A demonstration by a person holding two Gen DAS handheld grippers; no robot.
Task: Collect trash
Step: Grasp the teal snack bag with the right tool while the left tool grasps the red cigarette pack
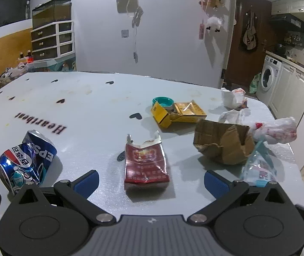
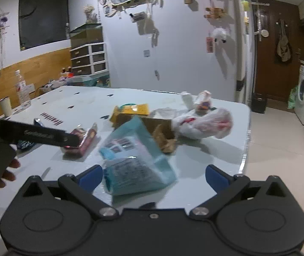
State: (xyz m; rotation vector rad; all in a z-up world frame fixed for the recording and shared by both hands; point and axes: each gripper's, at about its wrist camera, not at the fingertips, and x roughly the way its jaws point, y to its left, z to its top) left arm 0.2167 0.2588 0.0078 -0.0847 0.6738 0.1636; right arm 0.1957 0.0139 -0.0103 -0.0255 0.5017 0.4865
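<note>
Left gripper [image 1: 151, 180] spread wide over the red cigarette pack [image 1: 146, 164]; right gripper [image 2: 153, 176] spread too, blurred teal packet [image 2: 137, 160] between its fingers; contact unclear.

Right wrist view is smeared: the teal packet [image 2: 137, 160] just ahead of the right gripper [image 2: 153, 176] has a label too blurry to read. The other gripper's black finger [image 2: 45, 136] covers part of the red pack [image 2: 81, 141]. In the left view, the crushed can [image 1: 26, 160] is partly hidden behind the left gripper [image 1: 150, 181], and the clear bag [image 1: 258, 168] is blurred.
</note>
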